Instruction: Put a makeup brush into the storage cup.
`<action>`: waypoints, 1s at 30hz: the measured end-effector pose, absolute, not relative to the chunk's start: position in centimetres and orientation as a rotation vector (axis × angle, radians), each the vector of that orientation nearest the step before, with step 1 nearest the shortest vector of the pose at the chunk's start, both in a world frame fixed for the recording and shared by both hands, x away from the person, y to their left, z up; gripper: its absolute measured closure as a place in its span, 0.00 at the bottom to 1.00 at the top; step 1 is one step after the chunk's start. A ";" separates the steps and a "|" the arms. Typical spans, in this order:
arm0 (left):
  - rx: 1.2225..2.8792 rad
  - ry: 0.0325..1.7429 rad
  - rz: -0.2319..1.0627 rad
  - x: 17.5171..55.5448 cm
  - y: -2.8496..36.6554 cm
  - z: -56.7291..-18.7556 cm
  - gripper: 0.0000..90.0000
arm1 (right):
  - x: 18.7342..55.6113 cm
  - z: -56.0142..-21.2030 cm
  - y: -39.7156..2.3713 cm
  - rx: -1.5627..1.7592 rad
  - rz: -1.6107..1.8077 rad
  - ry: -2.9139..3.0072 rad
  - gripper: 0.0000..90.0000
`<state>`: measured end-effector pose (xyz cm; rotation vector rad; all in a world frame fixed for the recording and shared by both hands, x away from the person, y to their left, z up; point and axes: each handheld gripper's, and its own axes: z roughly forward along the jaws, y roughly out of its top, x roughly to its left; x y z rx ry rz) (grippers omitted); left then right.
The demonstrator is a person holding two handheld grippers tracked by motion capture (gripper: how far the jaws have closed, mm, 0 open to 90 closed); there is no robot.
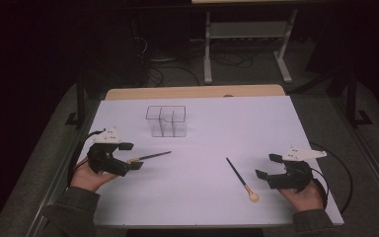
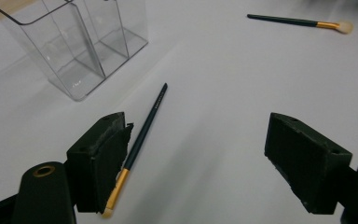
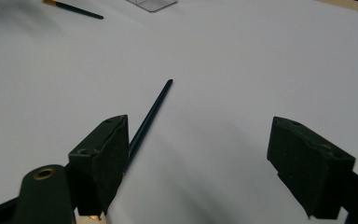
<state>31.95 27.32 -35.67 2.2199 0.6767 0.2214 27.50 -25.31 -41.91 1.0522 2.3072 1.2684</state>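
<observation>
Tongs spread on both sides, each held low over the desk (image 1: 202, 123) by a hand from the near edge. Left tongs (image 1: 128, 155) point right, 1 brush (image 1: 150, 157) lying beside their near jaw. Right tongs (image 1: 269, 166) point left, a 2nd brush (image 1: 239, 177) just ahead. Organiser (image 1: 166, 121) stands beyond the left tongs.

My left gripper (image 1: 128, 155) and my right gripper (image 1: 269, 166): black bodies, each topped by a pale grey three-cornered plate and trailing a black cable. Each of my jaws is a blocky black wedge with a roughened pad face and small screw holes; a brass-ringed hole marks the arm below it. My sleeves (image 1: 74, 210) are dark olive-grey.
</observation>
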 end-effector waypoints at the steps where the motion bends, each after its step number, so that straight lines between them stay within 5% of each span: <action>1: 2.234 0.669 0.226 32.3 27.3 -35.6 0.23 | 27.5 -41.9 -25.3 1.051 1.271 2.307 0.22; 30: 2.534 0.589 0.154 38.0 23.8 -36.9 0.44 | 28.0 -42.0 -25.2 1.016 1.282 2.356 0.22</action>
